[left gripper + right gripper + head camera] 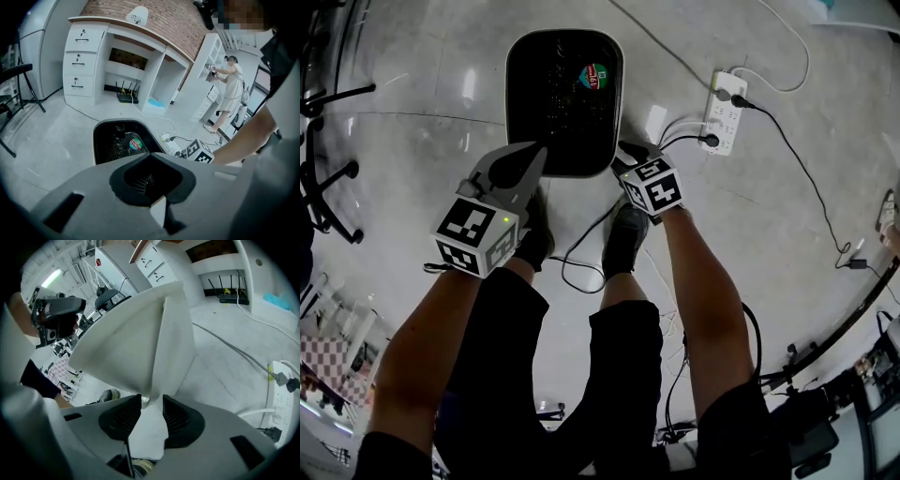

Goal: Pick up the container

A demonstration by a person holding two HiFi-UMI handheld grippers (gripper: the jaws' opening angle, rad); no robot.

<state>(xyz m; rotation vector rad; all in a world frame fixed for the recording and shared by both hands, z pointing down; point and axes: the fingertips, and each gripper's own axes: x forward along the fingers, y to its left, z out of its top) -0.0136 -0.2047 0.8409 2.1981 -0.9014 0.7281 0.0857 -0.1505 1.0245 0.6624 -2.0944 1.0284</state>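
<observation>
The container (509,86) is a tall bin with pale outer walls and a black inside, standing on the floor in front of my feet. A round colourful label (594,77) shows inside it, the same label (136,143) that the left gripper view shows. My left gripper (536,156) is at the near left part of the rim, jaws shut (152,180), with nothing visible between them. My right gripper (624,150) is at the near right corner. Its jaws stand open (151,411), and the bin's pale corner edge (159,348) runs down between the pads.
A white power strip (724,112) with plugged cables lies right of the bin, and a black cable loops by my shoes (623,239). Black chair legs (328,178) stand at the left. White drawers and shelves (89,51) line the far wall, and another person (229,93) stands there.
</observation>
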